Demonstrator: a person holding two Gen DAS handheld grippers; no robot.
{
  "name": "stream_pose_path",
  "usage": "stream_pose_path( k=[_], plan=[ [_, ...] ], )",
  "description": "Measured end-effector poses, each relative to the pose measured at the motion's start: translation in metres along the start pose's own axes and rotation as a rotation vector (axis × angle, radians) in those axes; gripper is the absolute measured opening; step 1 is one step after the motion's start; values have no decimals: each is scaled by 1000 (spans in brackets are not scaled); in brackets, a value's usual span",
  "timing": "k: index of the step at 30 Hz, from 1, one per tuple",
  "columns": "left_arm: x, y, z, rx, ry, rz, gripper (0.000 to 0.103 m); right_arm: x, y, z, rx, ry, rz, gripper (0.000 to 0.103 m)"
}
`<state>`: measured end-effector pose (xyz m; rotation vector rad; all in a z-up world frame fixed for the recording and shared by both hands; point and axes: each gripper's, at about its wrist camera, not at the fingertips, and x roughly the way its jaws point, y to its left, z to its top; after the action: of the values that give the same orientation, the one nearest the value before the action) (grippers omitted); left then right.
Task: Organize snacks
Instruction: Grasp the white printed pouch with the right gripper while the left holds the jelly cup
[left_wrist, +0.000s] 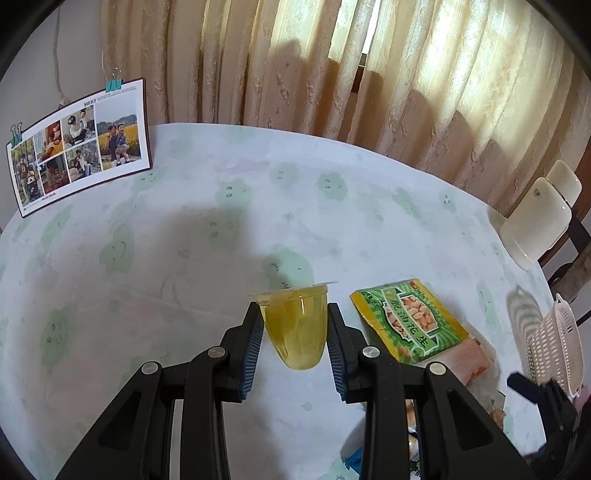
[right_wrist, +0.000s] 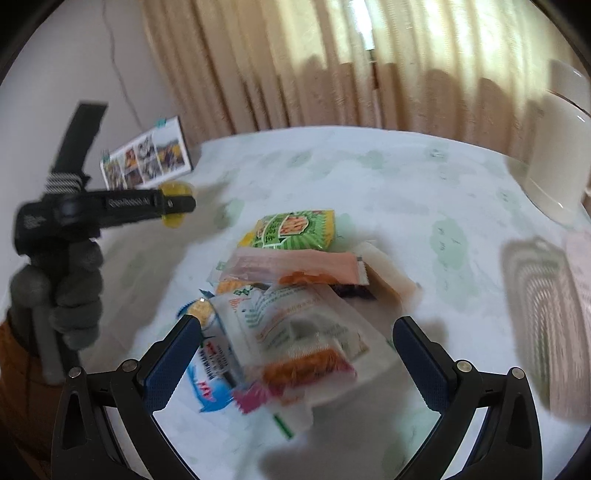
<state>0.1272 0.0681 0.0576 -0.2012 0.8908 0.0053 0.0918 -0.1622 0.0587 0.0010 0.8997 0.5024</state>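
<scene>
The left gripper (left_wrist: 295, 332) clamps a yellow jelly cup (left_wrist: 295, 325) by its sides, lifted clear of the table (left_wrist: 147, 277). Just right of it lies a green peanut packet (left_wrist: 410, 321), then a pale slotted basket (left_wrist: 554, 347) at the table's right edge. The right gripper (right_wrist: 295, 350), jaws wide and empty, hovers over the snack pile (right_wrist: 295, 302). Carrying the cup level and high, passing over the packet, would likely spare the film lid. Open cloth lies ahead and left of the left gripper; the basket side is crowded, near the edge.
</scene>
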Motion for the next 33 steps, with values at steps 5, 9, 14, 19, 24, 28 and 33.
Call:
stream_pose_path(
  k=[5, 9, 14, 19, 24, 28, 33],
  plan=[
    [2, -1, -2, 1, 4, 5, 30, 15, -3, 6, -77, 27, 15, 103],
    [4, -3, -3, 10, 11, 8, 30, 27, -4, 4, -83, 70, 65, 103],
    [7, -2, -3, 12, 18, 11, 30, 26, -2, -4, -69, 64, 83, 82],
    [9, -3, -5, 16, 26, 14, 30, 13, -4, -7, -30, 27, 105, 58],
    [7, -5, -5, 23, 21, 9, 30, 5, 0, -13, -10, 13, 119, 53],
    [6, -6, -5, 24, 17, 4, 30, -12, 4, -19, 4, -13, 137, 46],
    [5, -7, -6, 28, 18, 1, 30, -24, 6, -30, 13, -13, 144, 46]
  ],
)
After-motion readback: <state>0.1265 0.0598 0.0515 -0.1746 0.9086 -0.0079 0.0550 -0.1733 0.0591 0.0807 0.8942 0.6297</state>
